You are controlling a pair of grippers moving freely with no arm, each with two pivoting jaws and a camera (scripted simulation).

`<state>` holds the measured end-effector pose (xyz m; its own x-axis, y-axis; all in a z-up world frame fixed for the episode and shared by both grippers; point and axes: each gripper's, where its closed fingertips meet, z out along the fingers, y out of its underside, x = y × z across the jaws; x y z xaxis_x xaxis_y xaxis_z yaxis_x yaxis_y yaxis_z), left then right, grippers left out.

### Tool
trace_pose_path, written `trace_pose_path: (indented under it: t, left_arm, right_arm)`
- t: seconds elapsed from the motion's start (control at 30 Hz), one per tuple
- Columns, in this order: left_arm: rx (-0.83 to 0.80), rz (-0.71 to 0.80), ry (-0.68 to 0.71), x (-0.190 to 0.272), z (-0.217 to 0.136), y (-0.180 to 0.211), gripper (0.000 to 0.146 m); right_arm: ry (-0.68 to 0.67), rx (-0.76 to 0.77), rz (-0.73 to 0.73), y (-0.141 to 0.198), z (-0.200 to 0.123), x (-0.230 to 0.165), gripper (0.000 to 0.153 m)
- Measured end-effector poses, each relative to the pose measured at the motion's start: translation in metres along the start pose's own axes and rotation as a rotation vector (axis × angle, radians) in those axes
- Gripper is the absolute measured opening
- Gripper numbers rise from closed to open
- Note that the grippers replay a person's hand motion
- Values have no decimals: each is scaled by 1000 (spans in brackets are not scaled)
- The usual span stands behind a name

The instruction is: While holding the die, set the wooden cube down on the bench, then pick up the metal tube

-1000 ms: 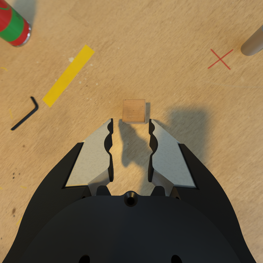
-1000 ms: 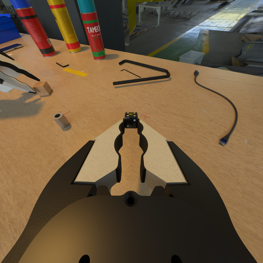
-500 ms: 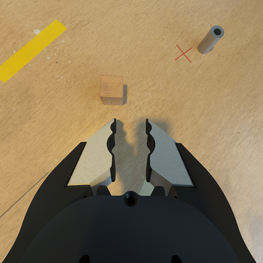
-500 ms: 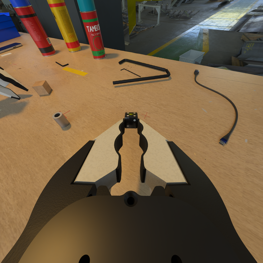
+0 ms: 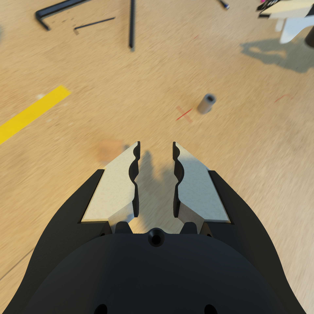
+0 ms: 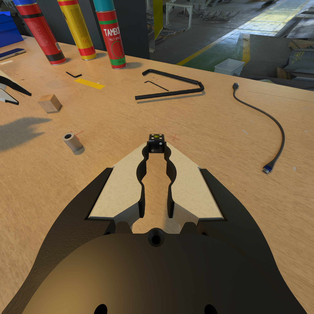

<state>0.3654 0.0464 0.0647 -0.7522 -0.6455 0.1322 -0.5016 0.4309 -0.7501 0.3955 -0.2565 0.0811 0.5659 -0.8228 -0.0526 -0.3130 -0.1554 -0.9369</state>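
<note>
The wooden cube [image 6: 49, 103] rests on the bench at the left of the right wrist view. In the left wrist view it is a blur [image 5: 108, 150] partly behind my left finger. The grey metal tube [image 5: 206, 103] lies on its side ahead and to the right of my left gripper [image 5: 156, 144], which is open and empty above the bench. The tube also shows in the right wrist view [image 6: 72, 141] beside a red cross. My right gripper [image 6: 156, 144] is shut on the black die [image 6: 156, 143] with white pips, held above the bench.
Three spray cans [image 6: 112, 39] stand at the bench's far edge. Black hex keys [image 6: 169, 85], a small hex key [image 6: 73, 74], yellow tape [image 6: 89, 83] and a black cable [image 6: 271, 122] lie on the wood. The left gripper's fingers [image 6: 10, 91] show at the left edge.
My left gripper has pulled back from the cube and swung right, so the tube now lies more nearly ahead of it. The cube stays on the bench. The right gripper has not moved.
</note>
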Motion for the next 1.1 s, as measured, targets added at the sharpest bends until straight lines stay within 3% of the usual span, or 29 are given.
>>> trace_pose_path:
  t: [0.2, 0.33, 0.4, 0.5, 0.57, 0.77, 0.9, 1.1]
  left_arm:
    - [28, -144, -29, 88, 78, -30, 51]
    - [0, -152, -142, 86, 102, -29, 53]
    - [-33, -149, -121, 87, 110, -26, 52]
    - [-81, -54, -132, 86, 118, -21, 37]
    - [-97, 82, -161, 84, 112, -20, 22]
    - [-297, 586, -529, 25, 39, 1, 21]
    - [-458, 594, -460, -1, 10, 20, 21]
    - [-590, 639, -420, -14, 8, 29, 21]
  right_arm:
    - [-1, -1, 4, 0, 0, 0, 16]
    - [-6, 3, -1, -1, -1, -1, 16]
    - [-10, 5, 1, -1, -1, -2, 16]
    - [-12, 7, 4, -2, -1, -2, 16]
    - [-11, 7, 6, -2, -1, -1, 16]
    - [-13, 7, 8, -2, 0, -1, 16]
    - [-11, 2, 3, -1, 0, -1, 16]
    - [-11, 2, 11, -1, 0, 0, 16]
